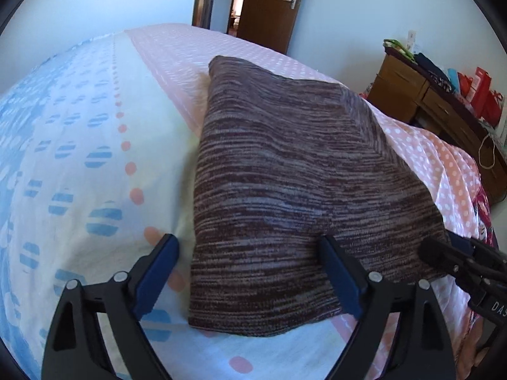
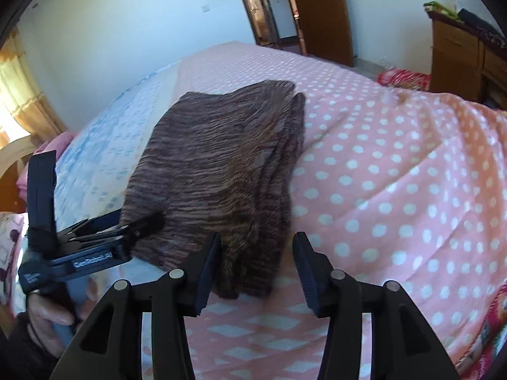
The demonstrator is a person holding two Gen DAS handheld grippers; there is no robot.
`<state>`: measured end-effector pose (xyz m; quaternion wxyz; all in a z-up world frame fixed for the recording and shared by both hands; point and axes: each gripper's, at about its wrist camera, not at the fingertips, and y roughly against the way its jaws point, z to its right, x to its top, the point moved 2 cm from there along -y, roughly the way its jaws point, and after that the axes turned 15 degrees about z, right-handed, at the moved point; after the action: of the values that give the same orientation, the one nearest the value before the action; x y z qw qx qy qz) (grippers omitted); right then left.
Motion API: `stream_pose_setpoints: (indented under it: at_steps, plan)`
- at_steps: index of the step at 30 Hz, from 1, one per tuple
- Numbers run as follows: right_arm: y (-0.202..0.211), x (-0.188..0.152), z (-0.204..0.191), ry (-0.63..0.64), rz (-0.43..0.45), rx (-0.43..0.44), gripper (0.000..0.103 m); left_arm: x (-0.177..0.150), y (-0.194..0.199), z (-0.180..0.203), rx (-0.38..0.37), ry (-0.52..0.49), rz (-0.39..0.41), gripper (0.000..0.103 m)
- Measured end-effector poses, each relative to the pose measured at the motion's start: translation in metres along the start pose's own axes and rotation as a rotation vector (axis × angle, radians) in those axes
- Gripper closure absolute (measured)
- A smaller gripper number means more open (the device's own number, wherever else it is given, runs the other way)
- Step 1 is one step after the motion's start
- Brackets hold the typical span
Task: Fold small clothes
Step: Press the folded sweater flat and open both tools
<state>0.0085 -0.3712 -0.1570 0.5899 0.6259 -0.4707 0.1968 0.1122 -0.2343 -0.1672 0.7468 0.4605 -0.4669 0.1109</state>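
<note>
A folded knit garment [image 1: 294, 196], brown and mauve in fine streaks, is lying flat on the bed [image 1: 79, 145], reaching the near edge on the pink side. The bed cover is changing from white cotton with blue striped dots to pink with white dots, and the garment is sitting across that seam. Its shape is a rough rectangle with stacked layers showing along the right side in the right wrist view.

The left tongs [image 1: 248, 247] are standing wide apart, straddling the garment's near left corner without pressing it. The right tongs [image 2: 256, 247] are standing partly apart around the near right corner, the pads clear of the cloth.

Only the left view is showing a wooden dresser [image 1: 408, 95] crowded with red bags; only the right view is showing a yellow curtain [image 2: 19, 95] and the person's hand [image 2: 47, 319] gripping the left handle.
</note>
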Motion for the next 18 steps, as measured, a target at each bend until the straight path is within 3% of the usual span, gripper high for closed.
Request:
stream_pose_setpoints:
  at_steps: [1, 2, 3, 4, 5, 6, 10, 14, 18]
  plan:
    - [-0.001, 0.000, -0.004, 0.018, -0.006, 0.005, 0.054, 0.000, 0.000, 0.003, -0.004, -0.011, 0.006, 0.027]
    - [-0.002, 0.000, -0.008, 0.045, -0.012, 0.001, 0.055, 0.000, 0.002, 0.006, -0.021, -0.017, 0.011, 0.044]
    - [-0.003, -0.001, -0.014, 0.085, -0.019, -0.019, 0.064, 0.002, 0.004, 0.008, -0.030, -0.015, 0.013, 0.060]
    - [-0.005, -0.001, -0.016, 0.098, -0.015, -0.011, 0.069, 0.005, 0.005, 0.009, -0.039, -0.010, 0.007, 0.066]
    - [-0.006, 0.000, -0.018, 0.094, -0.018, 0.008, 0.085, 0.008, 0.005, 0.008, -0.044, 0.000, -0.007, 0.072]
    - [-0.005, 0.002, -0.019, 0.082, -0.025, 0.007, 0.087, 0.011, 0.006, 0.006, -0.043, 0.005, -0.016, 0.077]
    - [0.004, 0.010, -0.008, -0.006, -0.010, 0.053, 0.089, 0.018, 0.022, 0.016, -0.036, -0.002, -0.019, 0.080]
    - [0.011, 0.011, 0.002, -0.007, -0.016, 0.027, 0.089, 0.012, 0.023, 0.023, -0.038, 0.003, -0.047, 0.080]
    - [0.004, -0.004, 0.008, -0.014, -0.029, 0.012, 0.089, -0.001, 0.010, 0.022, 0.003, -0.004, -0.060, 0.070]
